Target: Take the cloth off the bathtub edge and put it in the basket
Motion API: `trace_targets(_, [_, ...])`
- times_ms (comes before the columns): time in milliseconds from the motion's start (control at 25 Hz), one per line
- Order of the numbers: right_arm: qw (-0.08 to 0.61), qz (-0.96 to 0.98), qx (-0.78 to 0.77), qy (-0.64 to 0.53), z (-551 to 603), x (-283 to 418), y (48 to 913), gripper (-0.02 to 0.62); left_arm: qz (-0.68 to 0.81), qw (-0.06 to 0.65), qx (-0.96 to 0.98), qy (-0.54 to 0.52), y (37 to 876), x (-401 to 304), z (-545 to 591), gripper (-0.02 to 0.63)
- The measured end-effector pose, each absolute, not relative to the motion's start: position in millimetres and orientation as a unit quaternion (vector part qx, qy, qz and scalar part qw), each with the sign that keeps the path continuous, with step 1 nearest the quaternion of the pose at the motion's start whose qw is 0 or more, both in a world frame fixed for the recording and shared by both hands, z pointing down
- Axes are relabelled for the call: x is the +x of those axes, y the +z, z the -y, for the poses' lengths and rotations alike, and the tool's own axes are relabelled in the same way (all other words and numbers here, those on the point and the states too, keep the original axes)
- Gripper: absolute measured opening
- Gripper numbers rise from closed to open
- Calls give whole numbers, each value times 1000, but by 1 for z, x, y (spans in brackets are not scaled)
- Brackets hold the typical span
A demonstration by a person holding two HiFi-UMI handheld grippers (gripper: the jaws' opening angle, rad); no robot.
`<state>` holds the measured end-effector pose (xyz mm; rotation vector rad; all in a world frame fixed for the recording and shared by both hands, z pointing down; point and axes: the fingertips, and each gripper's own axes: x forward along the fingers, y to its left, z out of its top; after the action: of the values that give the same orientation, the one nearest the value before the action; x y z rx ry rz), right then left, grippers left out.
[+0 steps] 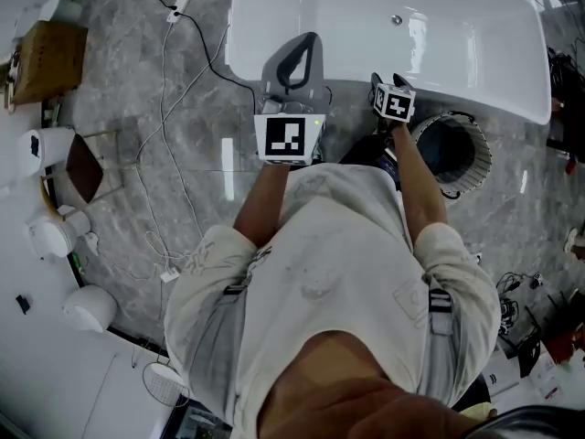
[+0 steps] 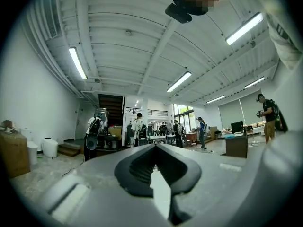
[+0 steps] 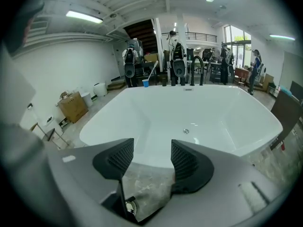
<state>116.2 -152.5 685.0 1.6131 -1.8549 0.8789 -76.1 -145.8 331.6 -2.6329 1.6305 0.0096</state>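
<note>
The white bathtub (image 1: 366, 26) fills the top of the head view, and I see no cloth on its edge or in any view. A round basket (image 1: 477, 154) with a pale rim stands on the floor by the tub's near right side; its inside is dark. My left gripper (image 1: 294, 55) reaches over the tub's near edge, its jaws shut with nothing between them (image 2: 152, 148). My right gripper (image 1: 377, 85) hovers at the near edge, just left of the basket. Its jaws stand open and empty (image 3: 152, 148), pointing down at the tub (image 3: 189, 108) and floor.
Cables (image 1: 169, 108) trail over the grey marble floor at the left. A cardboard box (image 1: 46, 58) and white containers (image 1: 55, 236) line the left wall. A black faucet (image 3: 191, 74) rises at the tub's far end. People (image 2: 138, 129) stand far back in the room.
</note>
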Motion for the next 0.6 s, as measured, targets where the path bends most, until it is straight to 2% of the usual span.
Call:
trace_targets(240, [206,718,610,266,171,107,625,252,-519,38,-854,-1,330,-76,147,0])
trace_targets(600, [109,768,616,135,193,96,478,252,-519,52,-853,2,317,-80,151,0])
